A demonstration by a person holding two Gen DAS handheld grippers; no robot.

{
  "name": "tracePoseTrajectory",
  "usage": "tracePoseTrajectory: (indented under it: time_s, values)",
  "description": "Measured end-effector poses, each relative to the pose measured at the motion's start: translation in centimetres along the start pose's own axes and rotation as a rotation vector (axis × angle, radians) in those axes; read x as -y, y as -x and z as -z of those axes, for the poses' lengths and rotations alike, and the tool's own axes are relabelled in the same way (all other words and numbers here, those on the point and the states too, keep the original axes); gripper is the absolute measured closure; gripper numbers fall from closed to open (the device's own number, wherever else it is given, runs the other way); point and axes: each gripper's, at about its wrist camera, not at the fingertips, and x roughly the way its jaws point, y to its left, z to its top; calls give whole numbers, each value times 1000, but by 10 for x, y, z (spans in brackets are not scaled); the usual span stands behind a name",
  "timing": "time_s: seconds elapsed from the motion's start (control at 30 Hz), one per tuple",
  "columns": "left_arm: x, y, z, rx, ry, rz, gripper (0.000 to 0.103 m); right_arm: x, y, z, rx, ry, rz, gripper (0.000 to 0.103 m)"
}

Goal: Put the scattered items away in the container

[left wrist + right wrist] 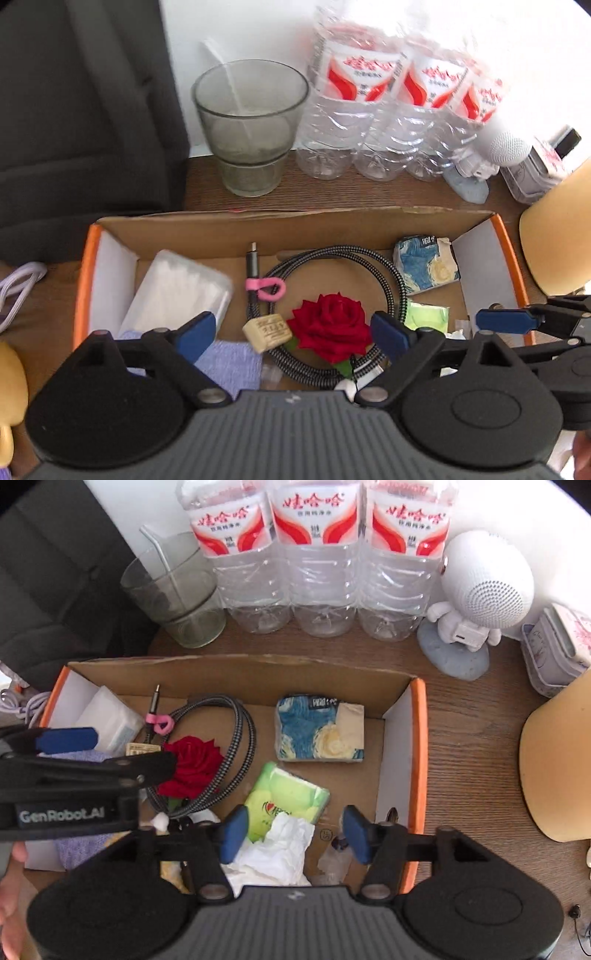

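An orange-rimmed cardboard box holds a red rose, a braided cable with a pink tie, a clear pack of cotton swabs, a blue painted tissue pack, a green tissue pack, a lavender cloth and a crumpled white tissue. My left gripper hangs open over the rose, gripping nothing. My right gripper stands open above the white tissue at the box's right end, its pads clear of it.
Behind the box stand a glass with a straw, three water bottles, an astronaut speaker and a patterned tin. A yellow shade is at the right, a white cable and a dark seat at the left.
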Motion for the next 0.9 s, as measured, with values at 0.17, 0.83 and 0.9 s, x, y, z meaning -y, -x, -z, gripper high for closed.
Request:
tracePoseTrajectory:
  time_s: [0.17,0.83,0.9]
  values:
    - [-10,38,4,5,13,-16,0,-8,29,6,21,9,15,24]
    - [-28,152,119,325,72,-200,0,-50,113,101,350,-93,27,8]
    - [-21,155,141,438,50,-228,0,-52,113,122,449,-85,27,8]
